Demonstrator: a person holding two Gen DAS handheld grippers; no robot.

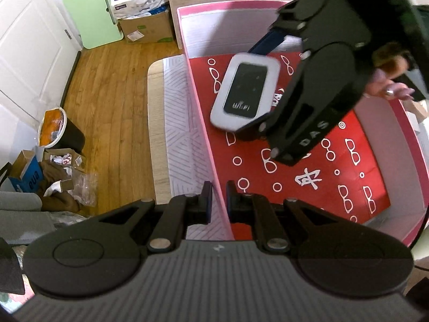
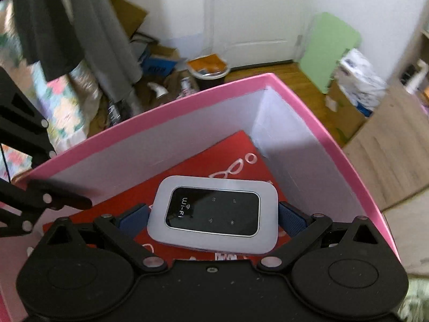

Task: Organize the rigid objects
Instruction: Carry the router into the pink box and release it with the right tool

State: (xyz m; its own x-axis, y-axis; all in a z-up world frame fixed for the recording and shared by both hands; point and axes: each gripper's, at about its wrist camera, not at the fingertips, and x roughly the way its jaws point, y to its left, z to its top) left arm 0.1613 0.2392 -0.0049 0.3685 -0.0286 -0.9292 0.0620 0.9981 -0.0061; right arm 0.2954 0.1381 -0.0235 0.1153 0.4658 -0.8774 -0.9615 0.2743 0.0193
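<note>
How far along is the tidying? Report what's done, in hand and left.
Done: a red patterned box already lies in the pink box. In hand: the right tool is shut on the Wi-Fi router, above the red box. Left: release it. The left tool straddles the pink wall.

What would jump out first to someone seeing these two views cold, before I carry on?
First, the white Wi-Fi router, clamped between the right tongs and held over the open pink box. Next, the red carton with white glasses drawings that lies flat inside the box and covers most of its floor. The left tongs sit at the box's near wall, holding nothing, with only a narrow gap between the fingers.
</note>
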